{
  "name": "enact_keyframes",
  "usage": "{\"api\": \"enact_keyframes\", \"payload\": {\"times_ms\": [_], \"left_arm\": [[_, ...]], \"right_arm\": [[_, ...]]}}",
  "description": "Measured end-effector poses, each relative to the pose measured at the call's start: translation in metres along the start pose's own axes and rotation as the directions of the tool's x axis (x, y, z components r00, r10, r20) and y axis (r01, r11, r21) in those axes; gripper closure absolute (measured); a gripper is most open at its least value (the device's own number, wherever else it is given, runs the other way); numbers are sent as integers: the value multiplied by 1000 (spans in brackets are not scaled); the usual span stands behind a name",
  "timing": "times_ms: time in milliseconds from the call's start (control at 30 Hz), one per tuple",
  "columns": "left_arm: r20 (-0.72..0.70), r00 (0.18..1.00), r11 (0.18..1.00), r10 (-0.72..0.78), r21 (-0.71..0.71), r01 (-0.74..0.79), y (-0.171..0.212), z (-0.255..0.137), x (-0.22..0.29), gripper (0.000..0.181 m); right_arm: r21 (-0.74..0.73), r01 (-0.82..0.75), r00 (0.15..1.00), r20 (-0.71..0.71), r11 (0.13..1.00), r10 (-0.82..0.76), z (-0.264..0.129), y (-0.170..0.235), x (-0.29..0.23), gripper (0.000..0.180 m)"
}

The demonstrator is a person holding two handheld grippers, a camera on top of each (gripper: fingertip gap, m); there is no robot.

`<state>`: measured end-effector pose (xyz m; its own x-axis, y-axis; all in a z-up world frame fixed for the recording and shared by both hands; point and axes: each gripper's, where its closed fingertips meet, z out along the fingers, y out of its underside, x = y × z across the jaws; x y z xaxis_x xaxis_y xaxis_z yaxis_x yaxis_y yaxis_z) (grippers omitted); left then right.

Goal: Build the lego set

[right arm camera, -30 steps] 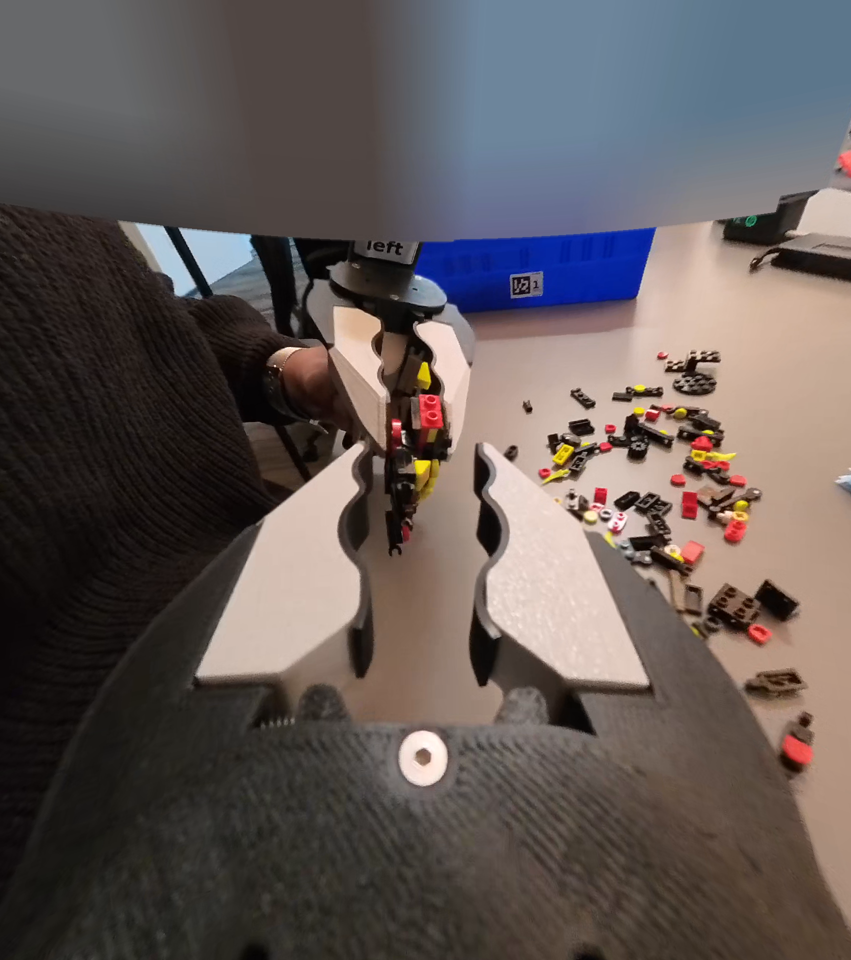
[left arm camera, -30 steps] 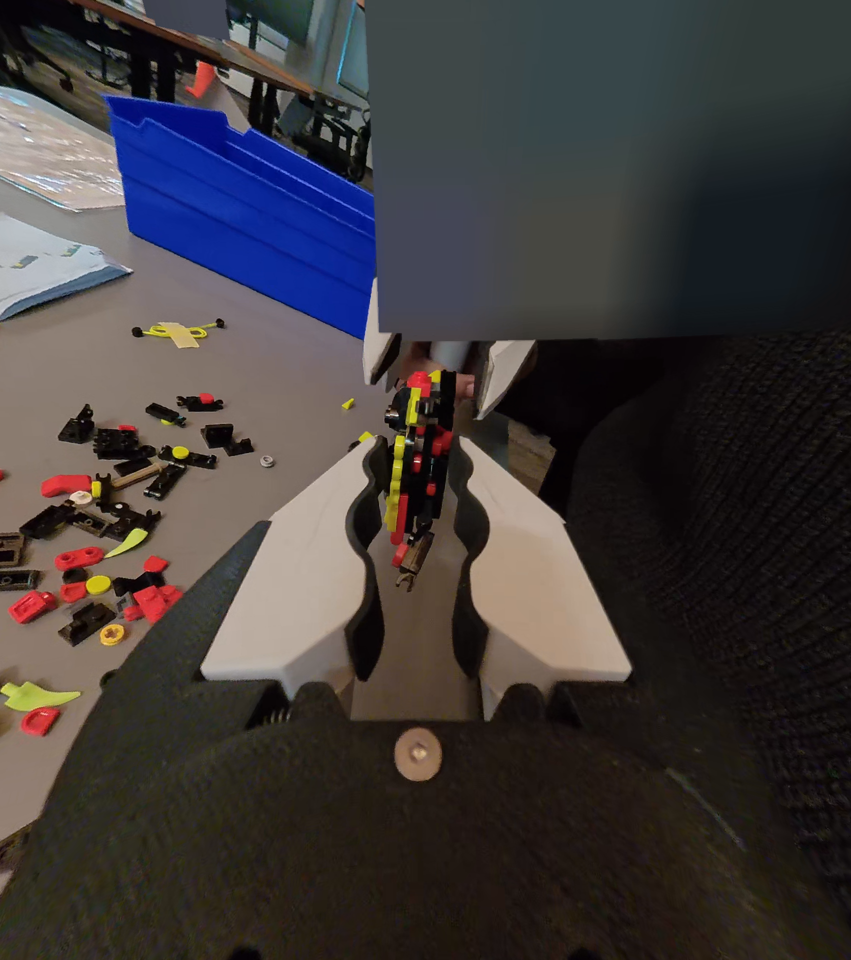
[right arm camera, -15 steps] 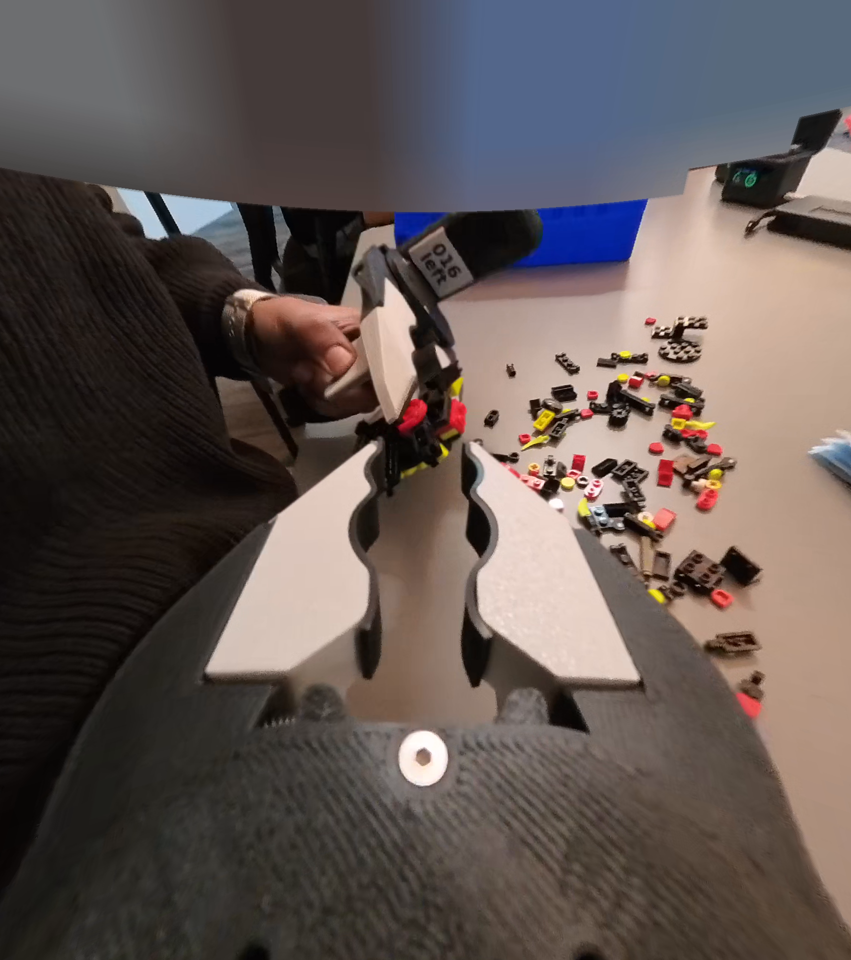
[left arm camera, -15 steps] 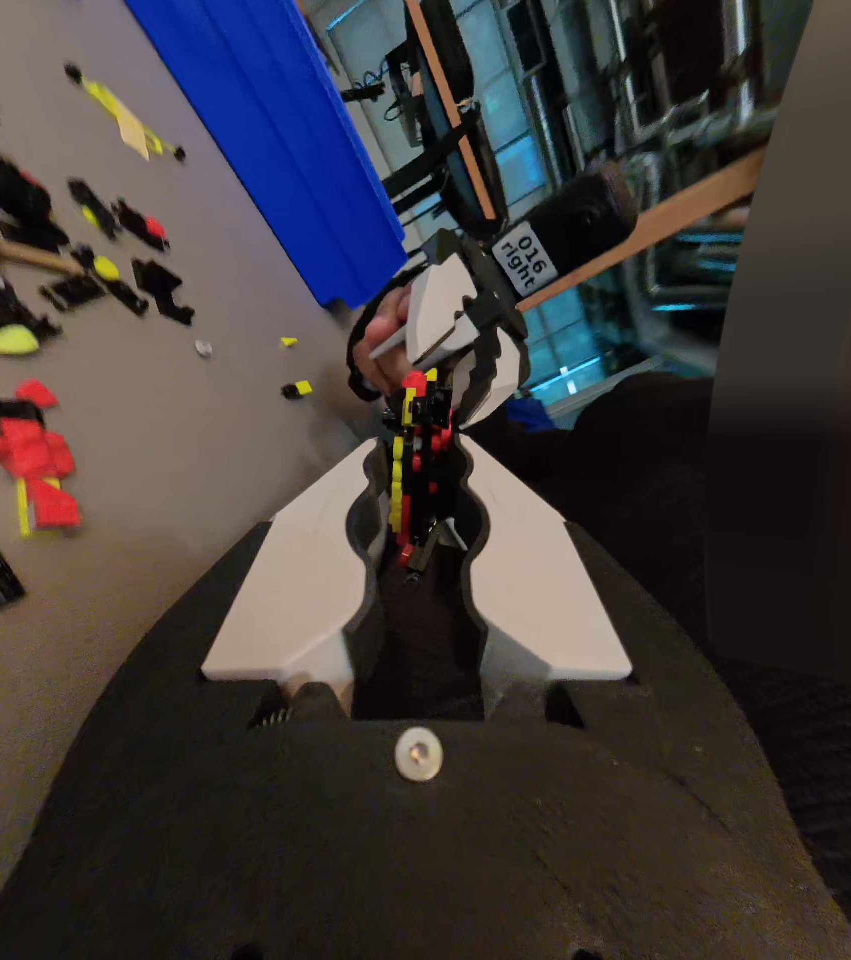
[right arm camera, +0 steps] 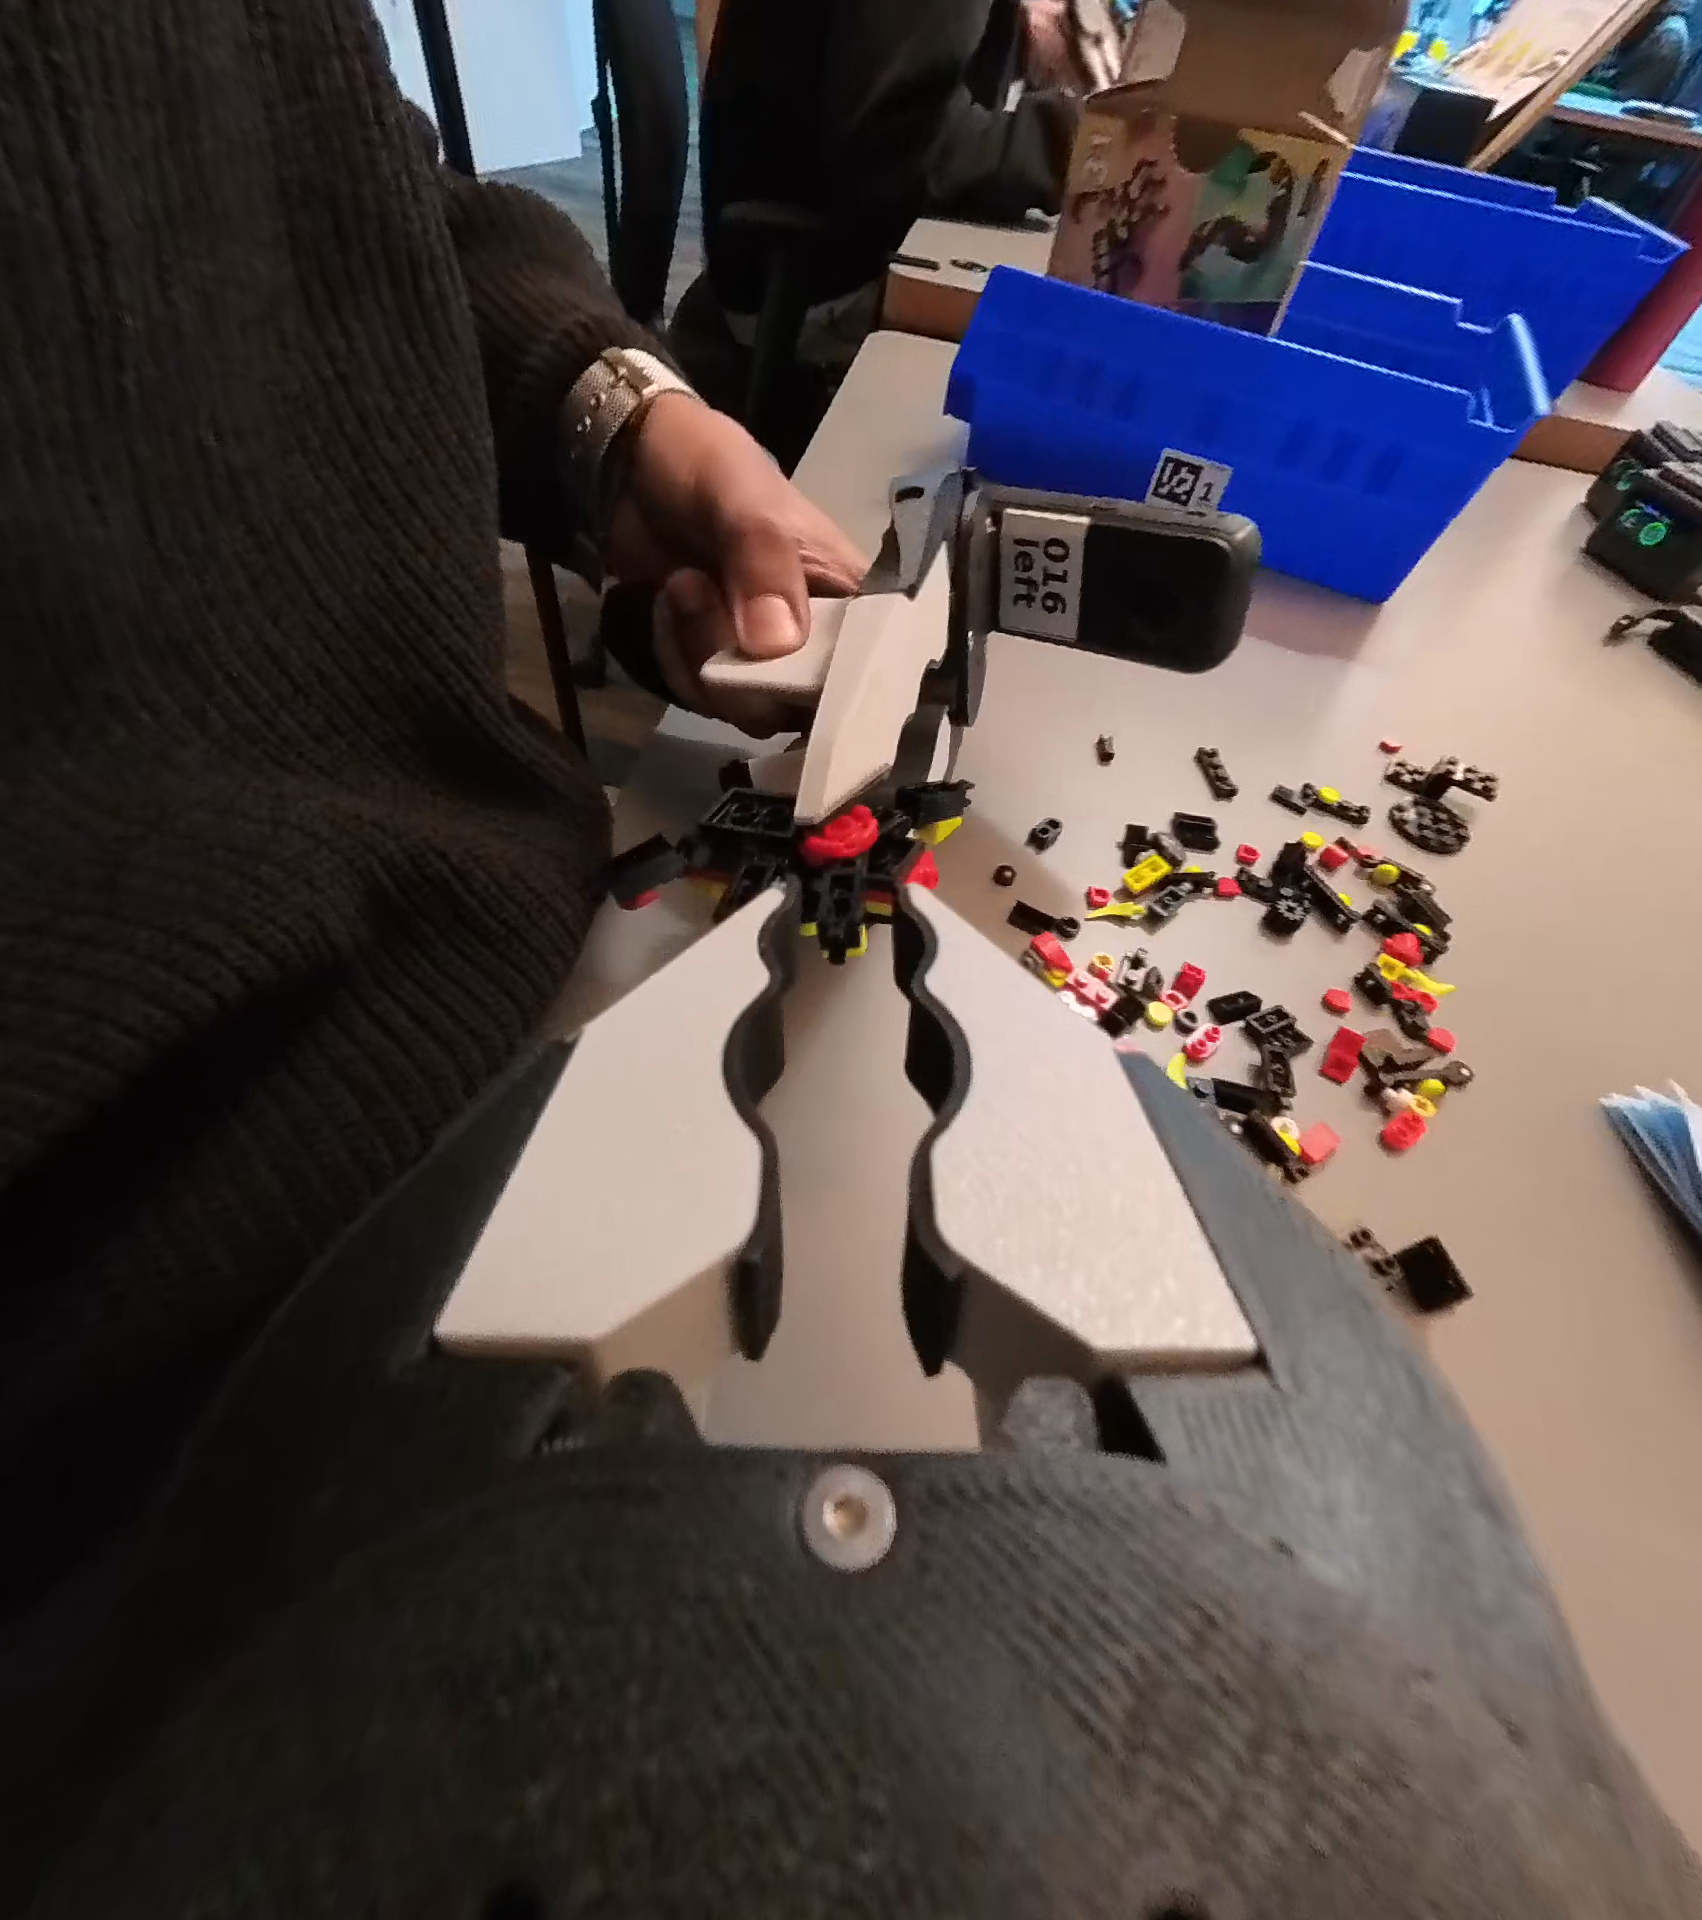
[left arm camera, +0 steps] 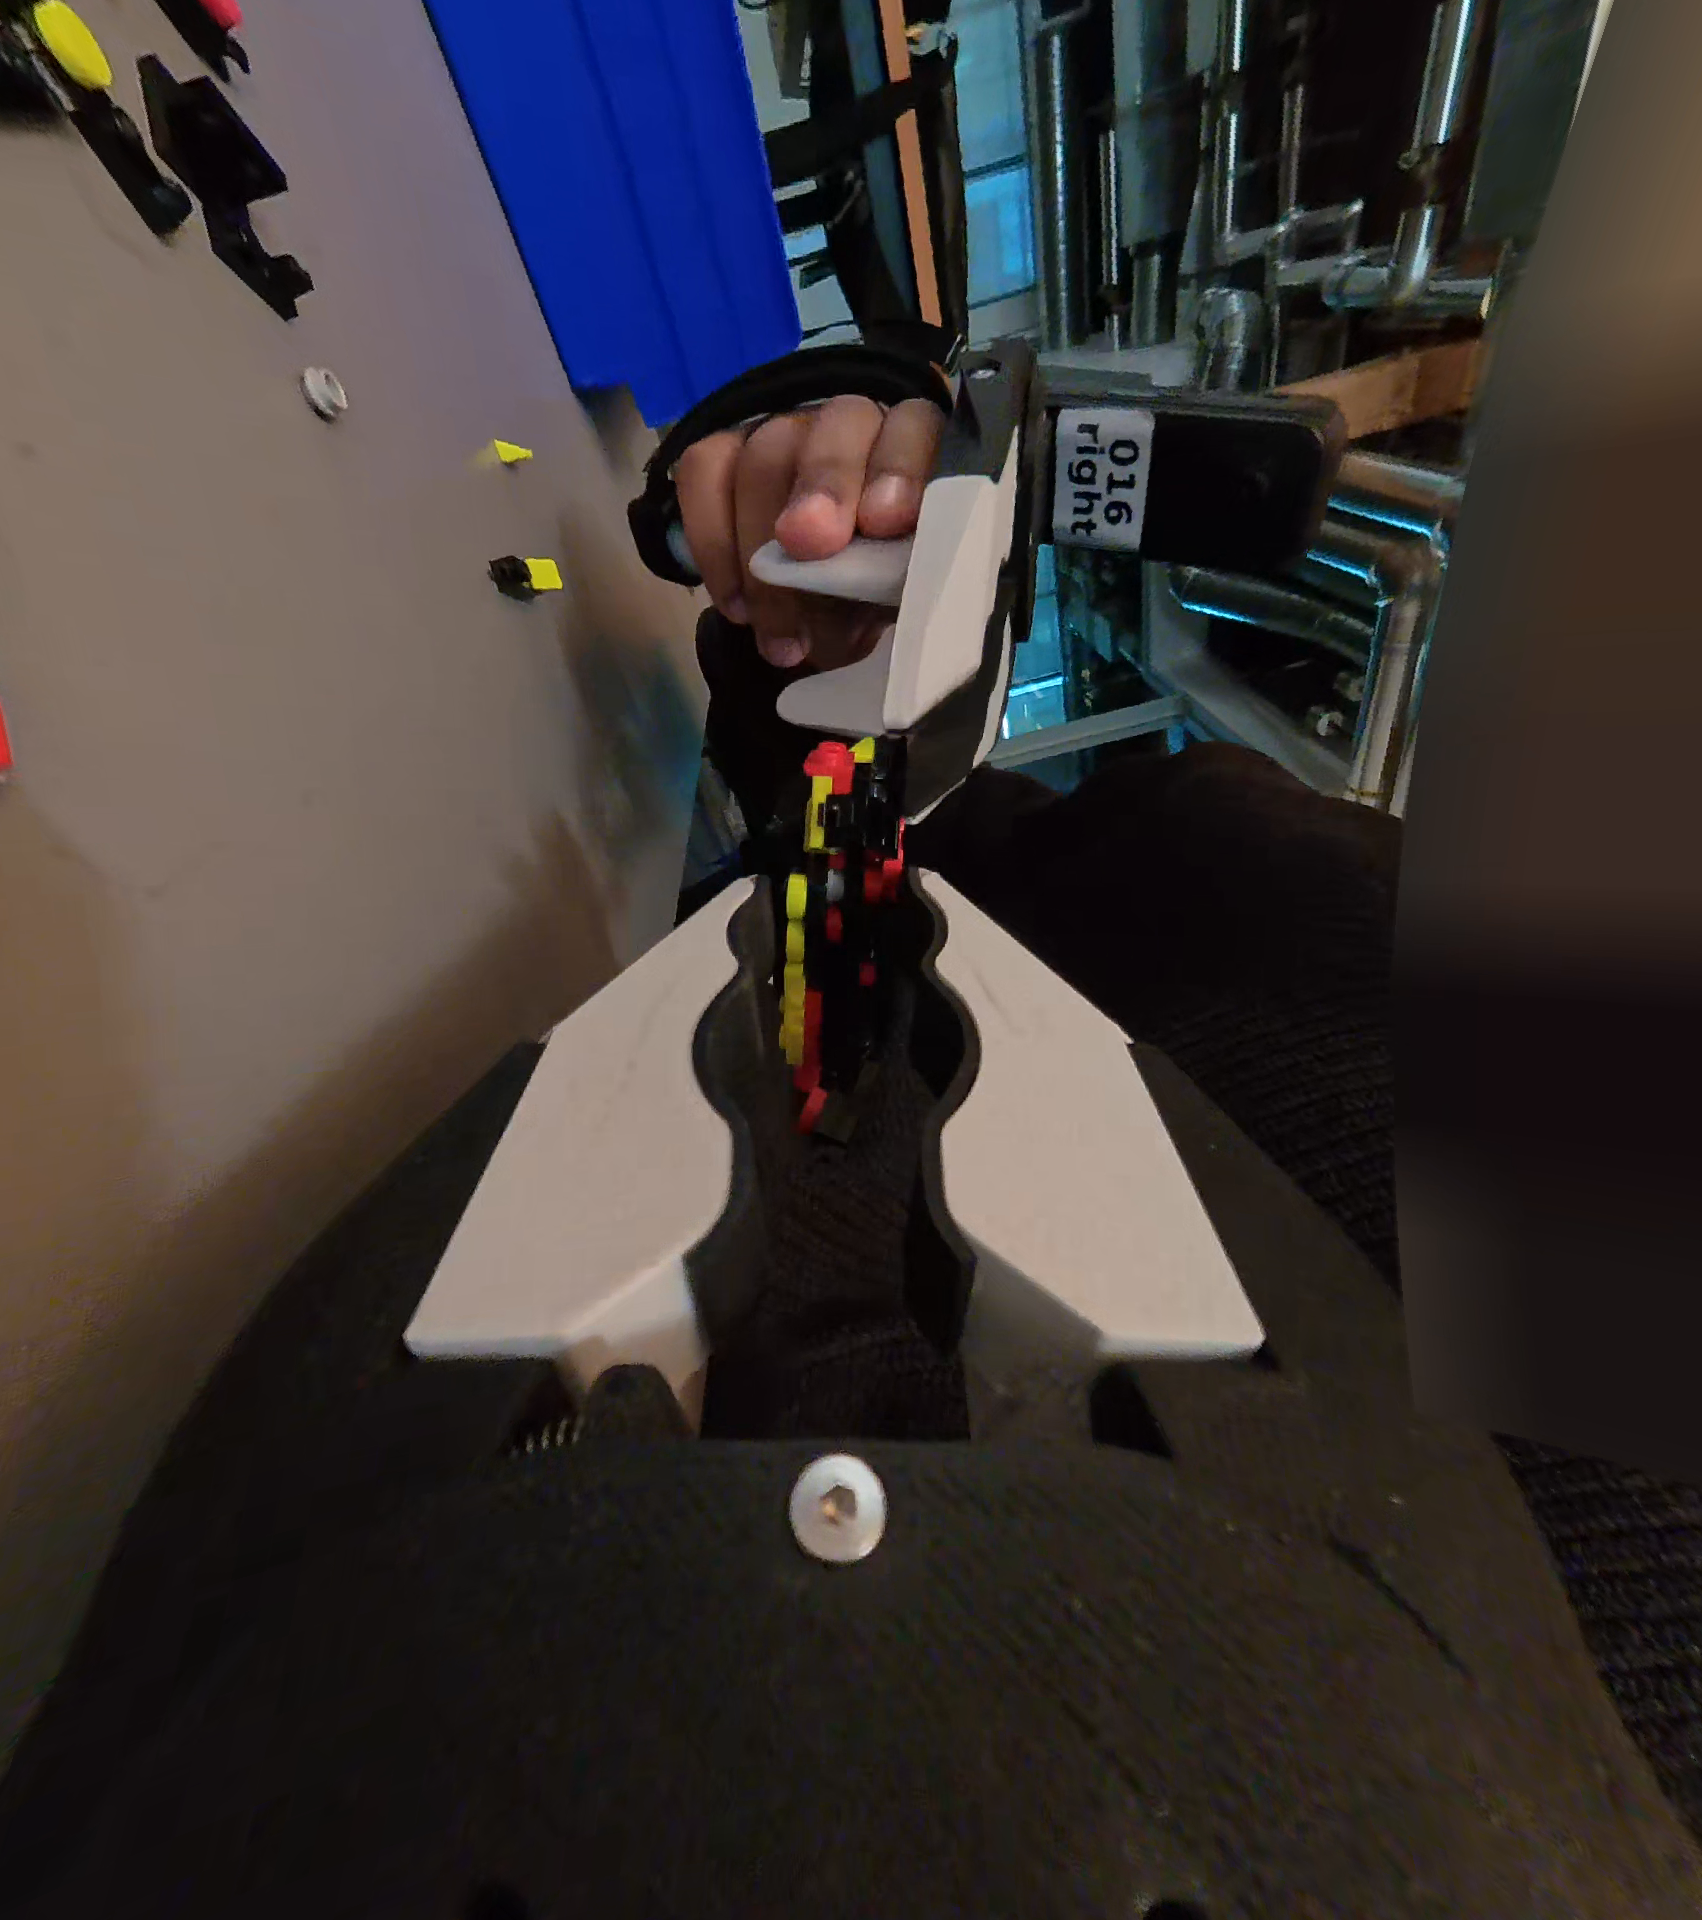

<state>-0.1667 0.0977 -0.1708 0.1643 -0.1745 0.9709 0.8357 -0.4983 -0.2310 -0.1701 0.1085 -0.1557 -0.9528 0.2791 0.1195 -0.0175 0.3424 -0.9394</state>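
Your left tongs are closed on the lego model, a flat black, red and yellow piece that stands on edge between the two fingers. Your right tongs are narrow, and their tips touch the far end of the same model; I cannot tell if they really pinch it. To the right of your right tongs, loose lego pieces lie on the grey counter, and beyond them stands a blue bin.
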Motion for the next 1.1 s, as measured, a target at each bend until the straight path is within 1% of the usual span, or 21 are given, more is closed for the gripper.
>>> {"api": "enact_keyframes", "payload": {"times_ms": [100, 200, 400, 700, 833, 1000, 1100], "left_arm": [[-9, 1000, 1000, -4, -10, 4, 2, 2, 2, 159], [-18, 1000, 1000, -14, -18, 14, 4, 4, 2, 159], [-19, 1000, 999, -19, -39, 18, 8, 8, 1, 159], [-13, 1000, 996, -6, -85, 5, 16, 11, 1, 159], [-11, 1000, 995, 5, -104, -6, 19, 13, 1, 159], [-40, 999, 999, 11, -50, -13, 11, 12, 6, 159], [-19, 999, 999, 36, -17, -36, 6, 10, 5, 158]], "right_arm": [[-12, 17, 1000, 17, 1000, -17, 3, 2, -4, 165], [-8, 40, 999, 23, 999, -40, 3, 0, -6, 171], [-15, 57, 997, 44, 998, -57, 6, 1, -12, 170], [-33, 90, 995, 52, 995, -88, 7, 2, -16, 173], [-36, 74, 995, 72, 997, -71, 6, 2, -18, 173], [-7, 39, 998, 43, 999, -39, 3, -3, -11, 173], [-15, 42, 999, 7, 999, -42, 4, -2, -5, 173]]}}
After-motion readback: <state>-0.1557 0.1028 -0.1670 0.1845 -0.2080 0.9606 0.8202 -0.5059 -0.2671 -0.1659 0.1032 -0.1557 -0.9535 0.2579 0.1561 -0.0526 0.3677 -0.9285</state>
